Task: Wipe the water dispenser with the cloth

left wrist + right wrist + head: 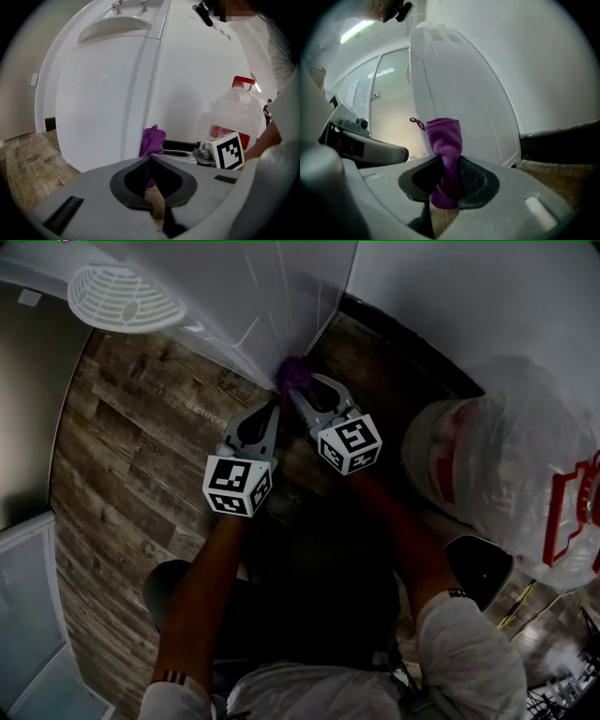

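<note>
1. At the lower front corner of the white water dispenser, the purple cloth sits against the cabinet edge, low over the wooden floor.
2. The right gripper is clamped on the cloth, which stands up between its jaws.
3. The left gripper is just beside it, jaws closed together and empty.
4. A bagged water bottle stands to the right.

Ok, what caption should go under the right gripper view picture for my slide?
The right gripper pinches a purple cloth in front of the white water dispenser.
</note>
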{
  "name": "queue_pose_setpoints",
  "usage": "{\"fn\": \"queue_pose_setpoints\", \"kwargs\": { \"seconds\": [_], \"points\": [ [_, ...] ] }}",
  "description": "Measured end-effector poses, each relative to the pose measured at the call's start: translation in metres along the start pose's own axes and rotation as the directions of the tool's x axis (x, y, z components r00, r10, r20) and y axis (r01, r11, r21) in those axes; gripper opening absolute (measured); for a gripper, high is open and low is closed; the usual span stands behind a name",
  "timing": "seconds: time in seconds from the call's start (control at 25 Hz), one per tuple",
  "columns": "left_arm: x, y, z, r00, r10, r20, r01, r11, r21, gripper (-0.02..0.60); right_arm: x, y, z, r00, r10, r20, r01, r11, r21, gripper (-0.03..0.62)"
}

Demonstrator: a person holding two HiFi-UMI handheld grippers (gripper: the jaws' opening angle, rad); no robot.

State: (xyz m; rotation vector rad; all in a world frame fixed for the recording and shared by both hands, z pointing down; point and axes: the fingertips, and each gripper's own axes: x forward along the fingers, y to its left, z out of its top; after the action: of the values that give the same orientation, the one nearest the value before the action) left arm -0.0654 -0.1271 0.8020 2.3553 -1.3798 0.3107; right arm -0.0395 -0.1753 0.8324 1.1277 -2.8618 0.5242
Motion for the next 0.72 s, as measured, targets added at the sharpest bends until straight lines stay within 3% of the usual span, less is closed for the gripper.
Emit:
{"fn": "queue_pose_setpoints", "kwargs": {
  "seconds": [0.28,0.72],
  "points": [
    [0.000,0.004,-0.008,1.000,0.002,-0.019,-0.002,1.000,0.003,-0.002,0.010,-0.014,-0.004,1.000,-0.025,-0.001,0.025,1.000,-0.009,0.107],
    [-0.002,-0.004,-0.008,1.000,-0.008,-0.012,0.008,1.000,0.001,-0.002,0.034,-0.102,0.011,0.987,-0.160,-0.017,0.159,0.987,-0.036,0.106]
  ]
}}
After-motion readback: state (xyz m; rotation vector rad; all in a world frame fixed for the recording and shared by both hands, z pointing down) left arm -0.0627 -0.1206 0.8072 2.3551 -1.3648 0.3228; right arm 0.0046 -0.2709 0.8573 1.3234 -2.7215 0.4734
